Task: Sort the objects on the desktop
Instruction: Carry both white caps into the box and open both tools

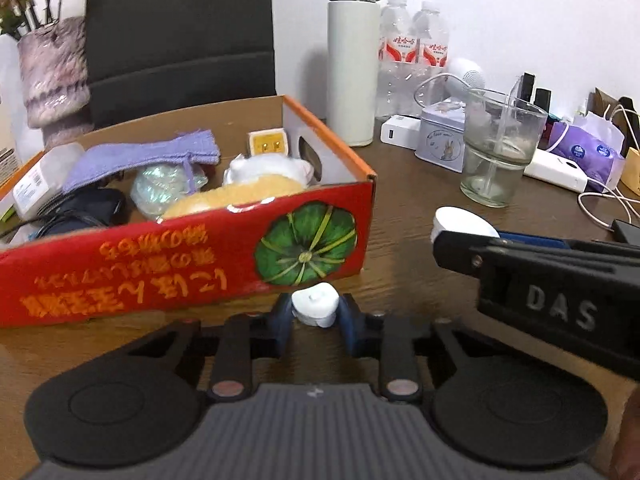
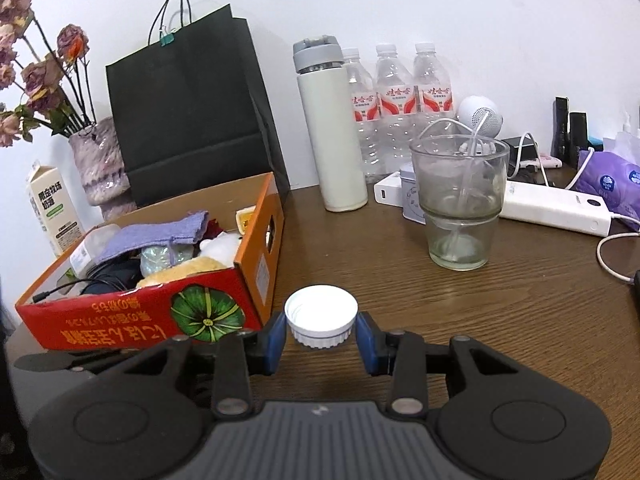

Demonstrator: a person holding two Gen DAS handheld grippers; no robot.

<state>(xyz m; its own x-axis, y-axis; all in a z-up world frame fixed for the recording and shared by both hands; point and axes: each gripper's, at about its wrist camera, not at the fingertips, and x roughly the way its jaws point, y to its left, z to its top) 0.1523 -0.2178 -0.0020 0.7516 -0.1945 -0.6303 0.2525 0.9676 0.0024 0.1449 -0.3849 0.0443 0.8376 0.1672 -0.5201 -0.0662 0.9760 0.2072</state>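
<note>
A small white object (image 1: 315,307) is clamped between the blue pads of the left gripper (image 1: 315,312), whose jaws are drawn nearly together, just at the 6 o'clock side of the red cardboard box (image 1: 192,264); what the object is cannot be told. A white ribbed cap (image 2: 321,316), open side up, is held between the blue pads of the right gripper (image 2: 321,330), the jaws set about half apart and touching its rim on both sides; whether it is lifted or resting cannot be told. Both grippers are seen above a dark brown wood-grain table (image 2: 460,320) set against a plain white wall (image 2: 400,0). The box lies at 10 o'clock from the cap, and in it a purple cloth (image 1: 152,156), a yellow plush item (image 1: 236,196), a shiny wrapped bundle (image 1: 160,190) and dark cables (image 1: 80,212) are packed. At 1 o'clock a clear glass (image 2: 460,204) is found, with a white stick standing in it. Behind it a cream flask (image 2: 328,136) with a grey lid, three water bottles (image 2: 394,96), a small tin (image 1: 442,136), a white power bank (image 2: 556,208) and a purple tissue pack (image 2: 612,180) are lined along the wall. At 11 o'clock a black paper bag (image 2: 192,108), a vase (image 2: 98,160) of dried roses and a milk carton (image 2: 50,204) are placed.
</note>
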